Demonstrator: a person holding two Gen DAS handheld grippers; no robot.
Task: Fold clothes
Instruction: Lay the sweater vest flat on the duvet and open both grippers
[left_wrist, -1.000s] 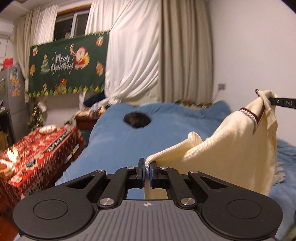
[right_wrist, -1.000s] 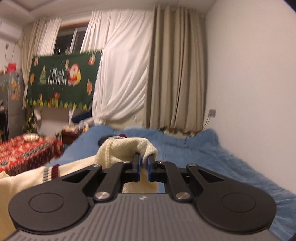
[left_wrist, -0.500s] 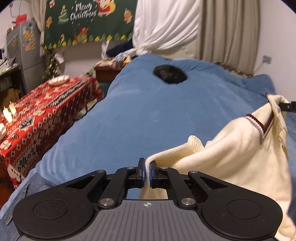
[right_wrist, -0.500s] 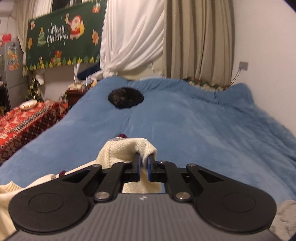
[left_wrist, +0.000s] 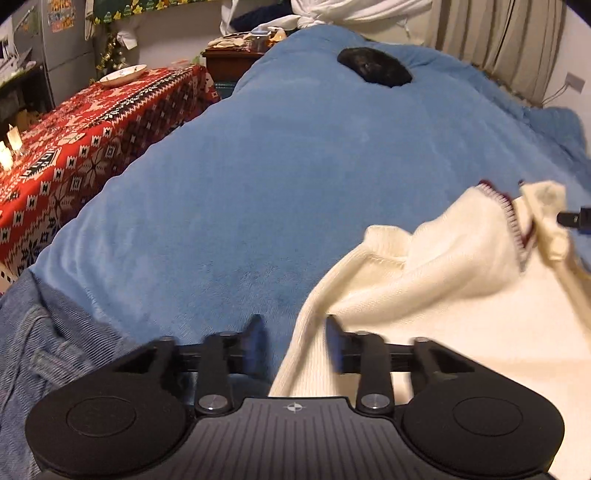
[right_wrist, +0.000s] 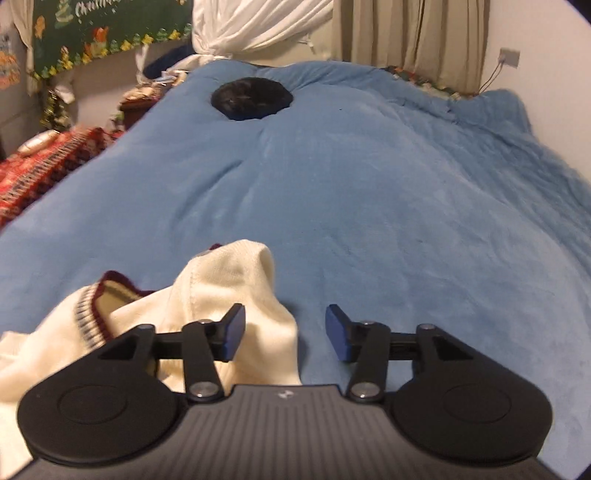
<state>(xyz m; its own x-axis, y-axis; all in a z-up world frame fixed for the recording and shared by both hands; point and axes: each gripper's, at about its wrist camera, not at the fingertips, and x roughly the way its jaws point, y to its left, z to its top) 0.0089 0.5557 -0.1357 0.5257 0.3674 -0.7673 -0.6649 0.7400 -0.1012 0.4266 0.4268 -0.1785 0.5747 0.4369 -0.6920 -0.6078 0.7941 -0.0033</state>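
A cream knit sweater (left_wrist: 436, 280) with a maroon-striped neckline lies crumpled on the blue blanket (left_wrist: 258, 177). The jaws of my left gripper (left_wrist: 295, 349) are opening; the sweater's edge hangs loose between them, and the pads are off the cloth. In the right wrist view the same sweater (right_wrist: 229, 295) bunches at lower left. The jaws of my right gripper (right_wrist: 284, 332) are opening too; a fold of the sweater rests against the left pad, and blue blanket (right_wrist: 369, 192) shows in the rest of the gap. The tip of the right gripper (left_wrist: 574, 218) peeks in at the left view's right edge.
A dark round shape (right_wrist: 253, 98) lies on the far part of the bed. A table with a red patterned cloth (left_wrist: 85, 133) stands left of the bed, with a plate (left_wrist: 123, 74) on it. Denim cloth (left_wrist: 40, 350) lies at the near left. Curtains and a wall lie beyond.
Both grippers came down from holding the sweater up in the air to just over the blanket. Their jaws were shut on the sweater's edges and now stand apart, and the sweater has dropped onto the bed.
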